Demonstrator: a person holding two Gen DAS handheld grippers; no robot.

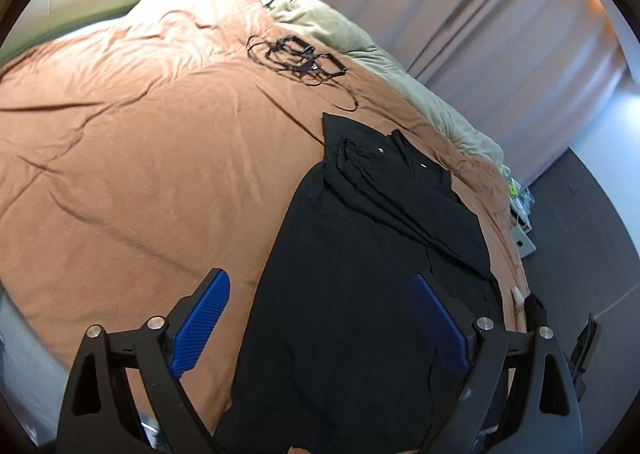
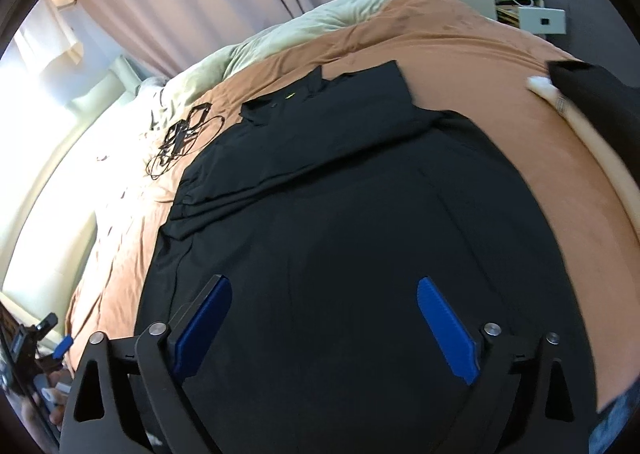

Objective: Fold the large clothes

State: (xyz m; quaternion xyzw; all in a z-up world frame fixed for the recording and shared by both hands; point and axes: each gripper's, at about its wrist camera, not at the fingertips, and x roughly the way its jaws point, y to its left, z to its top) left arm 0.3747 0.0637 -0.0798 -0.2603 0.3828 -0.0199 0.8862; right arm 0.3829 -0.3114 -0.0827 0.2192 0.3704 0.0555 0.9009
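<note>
- On the bed [image 1: 120, 157], over the orange cover, a black garment [image 1: 360, 294] lies mostly flat; collar end far from the cameras, hem end nearest.
- Sleeve looks already folded in across the chest: right wrist view shows a diagonal layer [image 2: 320, 157] running over the upper body. Small gold marks near the collar.
- Left gripper [image 1: 322, 318]: released, jaws wide, nothing between the blue pads. It hangs above the garment's left edge; one pad over bare cover, the other over black cloth.
- Right gripper [image 2: 324, 318]: released too, jaws wide, empty. It sits over the middle of the lower body, both pads above black cloth, not pressing as far as I can tell.
- My read on the step: between folds. Sides partly in; lengthwise fold of hem toward collar not yet done.
- Next move likely calls for both grippers dropping to the near hem corners, pinching all layers, then carrying up evenly so the folded sleeve doesn't slide.
- Risk: thin dark fabric, edges hard to see; easy to catch only the top layer.
- Black cable tangle [image 1: 300, 57] lies beyond the collar, well apart; keep the fold short of it.
</note>
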